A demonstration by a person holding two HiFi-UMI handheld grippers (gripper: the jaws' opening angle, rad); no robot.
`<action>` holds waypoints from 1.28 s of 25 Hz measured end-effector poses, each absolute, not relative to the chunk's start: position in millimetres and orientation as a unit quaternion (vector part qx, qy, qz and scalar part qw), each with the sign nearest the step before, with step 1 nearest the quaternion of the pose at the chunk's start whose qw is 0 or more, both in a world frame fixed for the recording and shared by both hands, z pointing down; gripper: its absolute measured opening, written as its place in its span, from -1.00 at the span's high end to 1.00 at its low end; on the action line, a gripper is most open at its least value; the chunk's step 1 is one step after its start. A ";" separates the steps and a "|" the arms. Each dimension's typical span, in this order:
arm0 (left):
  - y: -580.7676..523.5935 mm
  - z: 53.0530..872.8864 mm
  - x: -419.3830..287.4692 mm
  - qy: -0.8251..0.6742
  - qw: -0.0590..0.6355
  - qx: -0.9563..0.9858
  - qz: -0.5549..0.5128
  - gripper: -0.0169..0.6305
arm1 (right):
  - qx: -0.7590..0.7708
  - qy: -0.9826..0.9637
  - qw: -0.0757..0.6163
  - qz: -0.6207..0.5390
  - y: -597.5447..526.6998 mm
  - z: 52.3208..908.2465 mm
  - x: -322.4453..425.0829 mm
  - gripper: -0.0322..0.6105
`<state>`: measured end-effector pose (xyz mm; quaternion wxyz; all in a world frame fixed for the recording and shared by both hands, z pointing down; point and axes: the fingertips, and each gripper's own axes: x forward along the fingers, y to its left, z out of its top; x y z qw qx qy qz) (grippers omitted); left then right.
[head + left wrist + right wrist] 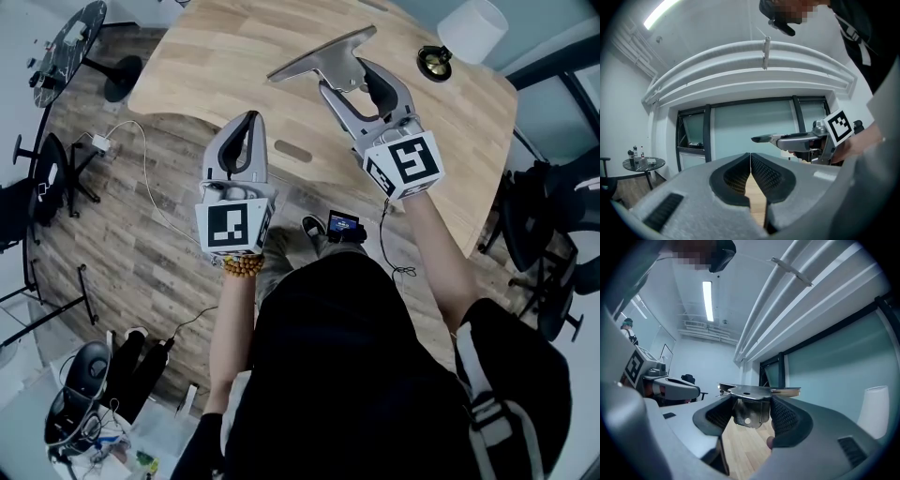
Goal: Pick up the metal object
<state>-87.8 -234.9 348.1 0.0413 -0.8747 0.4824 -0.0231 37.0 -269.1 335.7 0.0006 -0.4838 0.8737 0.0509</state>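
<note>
While right gripper [345,77] pinches metal object [314,58] over table [216,66], left gripper [247,117] pressed together.

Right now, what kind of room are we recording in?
Probably an office or lab workroom: a wooden desk, black office chairs, glazed partition walls and strip ceiling lights. The right gripper holds the metal object.
</note>
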 end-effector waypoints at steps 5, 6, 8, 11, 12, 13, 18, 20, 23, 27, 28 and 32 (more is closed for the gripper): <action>-235.5 350.1 -88.1 0.483 0.038 -0.875 -0.025 0.89 | -0.476 0.878 0.016 0.052 -257.7 334.8 37.2 0.12; -235.6 350.9 -87.5 0.482 0.037 -0.875 -0.026 0.89 | -0.471 0.880 0.023 0.050 -254.9 334.9 37.1 0.12; -235.4 352.2 -86.4 0.482 0.036 -0.875 -0.027 0.89 | -0.467 0.883 0.033 0.042 -249.5 336.7 38.3 0.12; -234.0 354.1 -86.3 0.481 0.035 -0.876 -0.028 0.89 | -0.466 0.883 0.038 0.037 -240.5 341.8 37.9 0.12; -233.5 355.0 -85.9 0.480 0.035 -0.876 -0.028 0.89 | -0.464 0.884 0.040 0.034 -237.8 343.7 37.5 0.12; -233.0 356.1 -85.1 0.479 0.035 -0.877 -0.027 0.89 | -0.463 0.885 0.044 0.031 -235.5 345.2 37.1 0.12; -228.3 359.3 -80.2 0.479 0.030 -0.877 -0.025 0.89 | -0.456 0.888 0.045 0.029 -226.4 349.0 34.3 0.12; -225.8 360.2 -78.6 0.476 0.031 -0.878 -0.026 0.89 | -0.452 0.890 0.049 0.028 -222.4 349.8 32.5 0.12; -224.2 364.1 -72.8 0.470 0.027 -0.882 -0.029 0.89 | -0.444 0.893 0.070 0.015 -217.6 351.0 34.8 0.12; -221.2 365.2 -72.1 0.470 0.024 -0.882 -0.029 0.89 | -0.445 0.893 0.074 0.015 -212.5 353.3 36.4 0.12; -220.2 365.1 -72.6 0.470 0.025 -0.882 -0.029 0.89 | -0.445 0.892 0.072 0.015 -211.2 354.2 36.4 0.12; -219.7 365.7 -73.9 0.472 0.023 -0.881 -0.027 0.89 | -0.443 0.894 0.071 0.006 -209.3 358.7 37.5 0.12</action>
